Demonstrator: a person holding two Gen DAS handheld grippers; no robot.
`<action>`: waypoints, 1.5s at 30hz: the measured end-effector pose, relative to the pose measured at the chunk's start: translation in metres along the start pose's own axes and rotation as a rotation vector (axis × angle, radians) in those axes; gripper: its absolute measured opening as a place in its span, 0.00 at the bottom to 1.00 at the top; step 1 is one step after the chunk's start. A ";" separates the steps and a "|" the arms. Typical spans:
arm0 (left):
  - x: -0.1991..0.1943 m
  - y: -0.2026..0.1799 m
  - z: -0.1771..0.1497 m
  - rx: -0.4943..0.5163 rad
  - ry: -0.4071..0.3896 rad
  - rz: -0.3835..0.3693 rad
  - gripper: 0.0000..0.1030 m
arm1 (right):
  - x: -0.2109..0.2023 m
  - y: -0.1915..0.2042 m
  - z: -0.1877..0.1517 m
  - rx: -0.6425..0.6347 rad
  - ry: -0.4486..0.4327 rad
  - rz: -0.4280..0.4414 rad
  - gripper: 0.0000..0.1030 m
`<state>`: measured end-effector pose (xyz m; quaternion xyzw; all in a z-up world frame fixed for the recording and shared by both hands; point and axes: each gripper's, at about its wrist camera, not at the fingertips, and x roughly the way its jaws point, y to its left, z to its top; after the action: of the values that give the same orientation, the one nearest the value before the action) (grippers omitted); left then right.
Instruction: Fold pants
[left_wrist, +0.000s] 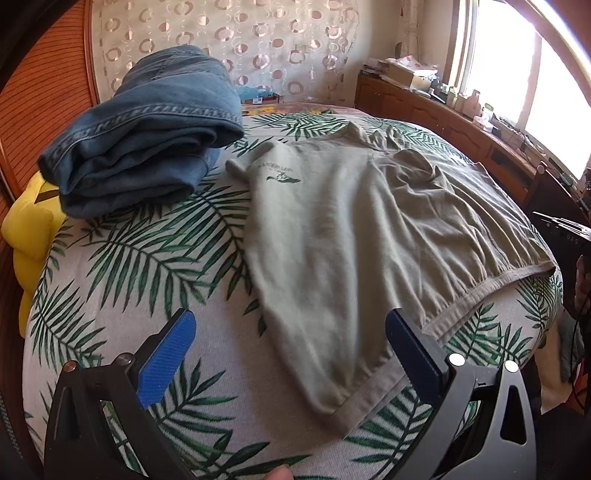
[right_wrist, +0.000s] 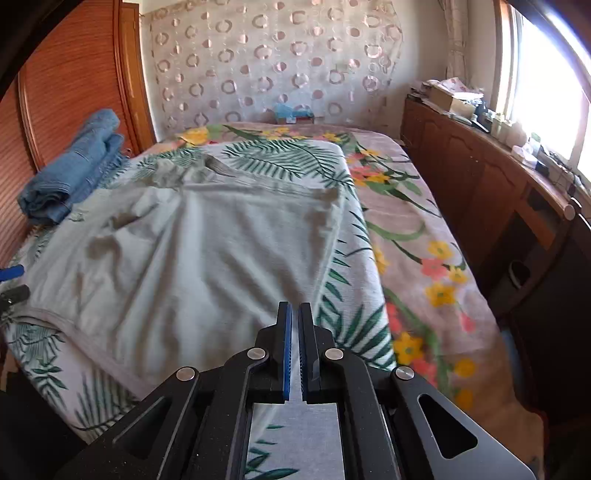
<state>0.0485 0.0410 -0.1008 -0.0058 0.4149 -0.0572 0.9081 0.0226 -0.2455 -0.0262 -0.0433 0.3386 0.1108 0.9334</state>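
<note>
Your jeans lie folded; the grey pants wait flat. Left gripper spread, right gripper pressed together on their fabric.

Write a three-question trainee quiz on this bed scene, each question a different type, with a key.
1. True or false: the left tongs are shut on the grey-green pants.
2. Multiple choice: the folded blue jeans lie (A) on top of the grey-green pants, (B) beside them on the palm-leaf sheet, (C) on the wooden dresser.
3. Fill in: the right tongs are nearly ____, with only a thin gap between the blue pads.

Key: 1 false, they are open; 2 B; 3 shut.
</note>
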 end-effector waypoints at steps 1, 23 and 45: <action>-0.002 0.002 -0.002 -0.006 0.002 -0.005 1.00 | -0.002 0.003 -0.002 0.003 -0.009 0.008 0.09; -0.026 -0.001 -0.022 -0.004 0.033 -0.110 0.31 | -0.010 0.046 -0.023 -0.052 -0.065 0.119 0.34; -0.038 -0.068 0.047 0.236 -0.060 -0.206 0.02 | -0.001 0.032 -0.040 0.037 -0.046 0.096 0.35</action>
<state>0.0526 -0.0243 -0.0380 0.0569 0.3752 -0.1983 0.9037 -0.0110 -0.2208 -0.0564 -0.0070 0.3207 0.1499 0.9352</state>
